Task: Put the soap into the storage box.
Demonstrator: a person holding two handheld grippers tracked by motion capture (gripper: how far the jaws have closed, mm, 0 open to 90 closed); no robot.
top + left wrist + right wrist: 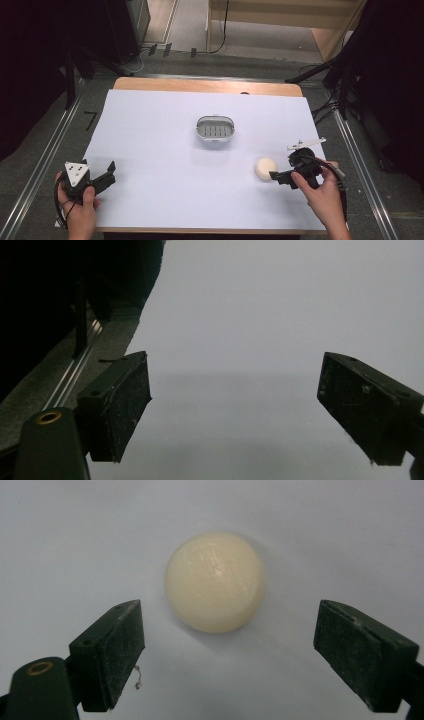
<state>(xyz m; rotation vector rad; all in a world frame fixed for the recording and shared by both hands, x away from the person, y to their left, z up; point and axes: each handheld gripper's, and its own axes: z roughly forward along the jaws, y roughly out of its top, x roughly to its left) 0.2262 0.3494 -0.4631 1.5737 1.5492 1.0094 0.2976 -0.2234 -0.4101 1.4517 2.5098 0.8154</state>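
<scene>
Where jaws gape: smooth rounded soap (pixel 215 581)

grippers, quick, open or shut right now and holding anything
Left gripper: open, holding nothing.
Right gripper: open, holding nothing; the cream soap bar lies just ahead of its jaws.

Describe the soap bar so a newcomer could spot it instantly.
Start at the white sheet covering the table, then look toward its near right part, just ahead of the right gripper and its open jaws. The soap bar lies there: a small, round, cream-coloured lump. The grey slotted dish at the sheet's centre is larger, oval and hollow.
</scene>
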